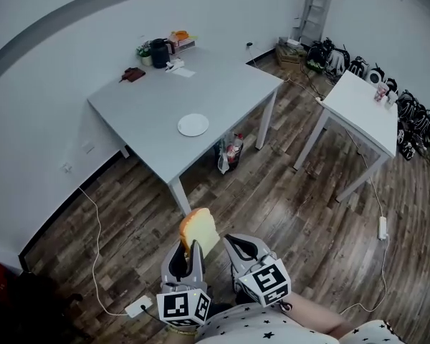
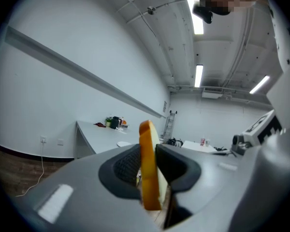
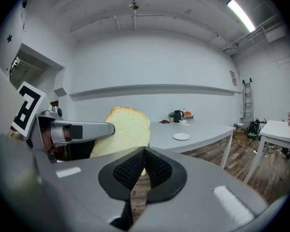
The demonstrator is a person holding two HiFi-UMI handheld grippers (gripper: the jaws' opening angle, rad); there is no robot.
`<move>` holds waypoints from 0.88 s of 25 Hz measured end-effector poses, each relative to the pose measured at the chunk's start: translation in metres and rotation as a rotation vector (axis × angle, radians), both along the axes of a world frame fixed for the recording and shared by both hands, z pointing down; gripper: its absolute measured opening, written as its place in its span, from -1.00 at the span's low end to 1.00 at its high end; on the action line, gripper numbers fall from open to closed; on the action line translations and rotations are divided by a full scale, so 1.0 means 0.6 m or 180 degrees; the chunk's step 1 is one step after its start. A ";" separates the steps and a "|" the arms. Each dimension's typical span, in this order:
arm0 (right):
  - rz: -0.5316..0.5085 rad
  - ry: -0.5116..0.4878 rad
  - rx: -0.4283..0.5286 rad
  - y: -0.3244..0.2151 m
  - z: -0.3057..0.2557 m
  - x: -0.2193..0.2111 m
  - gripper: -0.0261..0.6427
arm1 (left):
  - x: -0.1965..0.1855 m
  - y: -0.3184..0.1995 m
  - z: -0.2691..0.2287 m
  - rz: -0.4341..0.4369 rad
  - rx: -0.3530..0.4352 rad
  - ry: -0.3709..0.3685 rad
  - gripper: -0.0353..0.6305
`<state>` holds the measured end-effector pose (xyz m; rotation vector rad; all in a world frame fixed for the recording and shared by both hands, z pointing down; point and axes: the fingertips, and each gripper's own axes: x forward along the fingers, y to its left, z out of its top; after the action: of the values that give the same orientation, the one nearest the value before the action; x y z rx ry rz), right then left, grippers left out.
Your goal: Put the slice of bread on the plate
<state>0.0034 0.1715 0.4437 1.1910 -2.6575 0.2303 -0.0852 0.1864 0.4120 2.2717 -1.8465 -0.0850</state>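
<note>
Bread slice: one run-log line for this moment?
left tongs: shut on bread slice | right tongs: shut, empty | plate: bare, on table

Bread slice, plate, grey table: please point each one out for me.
bread slice [image 1: 203, 231], head view, middle of its pale face.
plate [image 1: 193, 125], head view, its bare centre.
grey table [image 1: 222, 84], head view, bare top surface.

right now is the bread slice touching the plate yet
Apart. Head view: the bread slice stands clamped in the left tongs over the wooden floor, while the plate lies far off on the grey table.
</note>
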 end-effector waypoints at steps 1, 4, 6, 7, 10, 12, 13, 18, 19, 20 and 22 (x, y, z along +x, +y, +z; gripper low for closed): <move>-0.0006 -0.0004 -0.0001 -0.017 -0.002 0.004 -0.93 | 0.005 -0.017 -0.002 -0.0007 -0.0008 0.0014 -0.59; -0.0043 -0.0016 0.0003 -0.066 -0.008 0.014 -0.93 | 0.017 -0.066 -0.009 -0.0041 -0.0009 0.0008 -0.59; -0.0082 -0.0026 0.0014 -0.099 -0.011 0.021 -0.93 | 0.025 -0.098 -0.012 -0.0078 0.0004 0.0005 -0.59; -0.0100 -0.0030 0.0022 -0.116 -0.012 0.026 -0.93 | 0.030 -0.115 -0.014 -0.0096 0.0011 0.0017 -0.59; -0.0138 -0.0027 0.0035 -0.163 -0.010 0.044 -0.93 | 0.044 -0.159 -0.015 -0.0153 0.0042 0.0000 -0.59; -0.0160 -0.0030 0.0054 -0.191 -0.009 0.054 -0.93 | 0.053 -0.184 -0.014 -0.0188 0.0064 -0.0018 -0.59; -0.0172 -0.0032 0.0061 -0.205 -0.009 0.059 -0.93 | 0.057 -0.197 -0.013 -0.0204 0.0073 -0.0018 -0.59; -0.0202 -0.0066 0.0066 -0.259 -0.009 0.081 -0.93 | 0.081 -0.244 -0.011 -0.0255 0.0087 -0.0036 -0.59; -0.0194 -0.0075 0.0061 -0.268 -0.009 0.084 -0.93 | 0.084 -0.251 -0.011 -0.0258 0.0080 -0.0042 -0.59; -0.0186 -0.0083 0.0055 -0.276 -0.009 0.087 -0.93 | 0.085 -0.258 -0.010 -0.0262 0.0072 -0.0048 -0.59; -0.0177 -0.0099 0.0043 -0.289 -0.010 0.090 -0.93 | 0.085 -0.272 -0.010 -0.0278 0.0056 -0.0059 -0.59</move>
<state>0.0577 -0.0020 0.4379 1.1247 -2.7189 0.2236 -0.0339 0.0234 0.4058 2.2103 -1.9618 -0.0944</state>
